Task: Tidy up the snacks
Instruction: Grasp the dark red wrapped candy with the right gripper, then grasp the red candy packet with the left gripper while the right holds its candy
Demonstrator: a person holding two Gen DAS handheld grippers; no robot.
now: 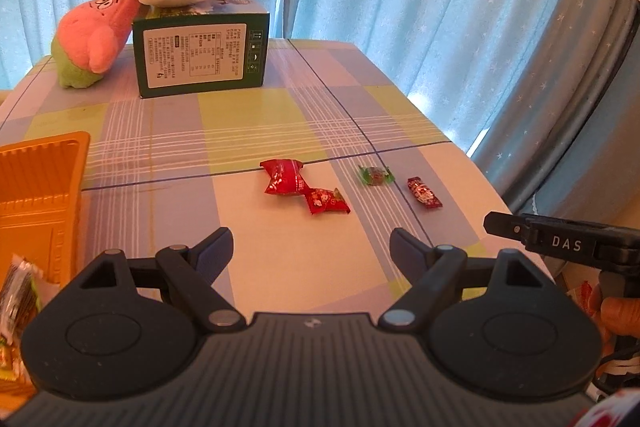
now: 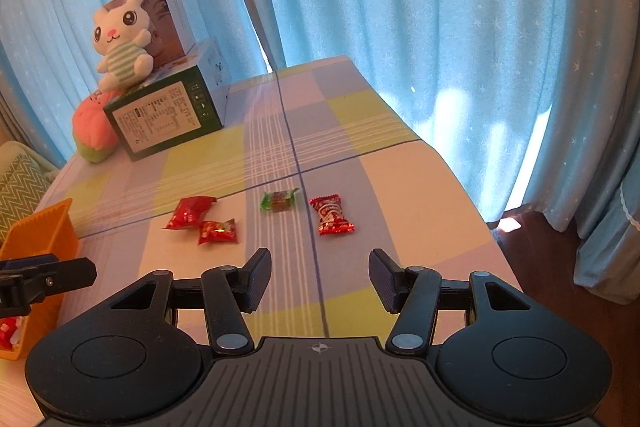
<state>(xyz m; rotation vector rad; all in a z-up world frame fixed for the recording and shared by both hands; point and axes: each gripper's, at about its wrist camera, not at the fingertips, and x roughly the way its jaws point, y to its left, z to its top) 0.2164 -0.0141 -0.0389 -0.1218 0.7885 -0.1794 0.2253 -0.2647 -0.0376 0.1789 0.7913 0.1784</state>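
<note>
On the checked table (image 2: 360, 115), mid-surface: four wrapped candies in a loose row. Two red candies (image 1: 304, 187) touching each other, a green candy (image 2: 280, 201) beside them, then a dark red candy (image 2: 331, 215) closest to the right edge. Orange tray (image 1: 40, 179) at the left edge, some packets in its near end. My left gripper (image 1: 312, 247): fingers apart, nothing between. My right gripper (image 2: 320, 277): also apart, empty. Both above the near edge, short of the candies.
</note>
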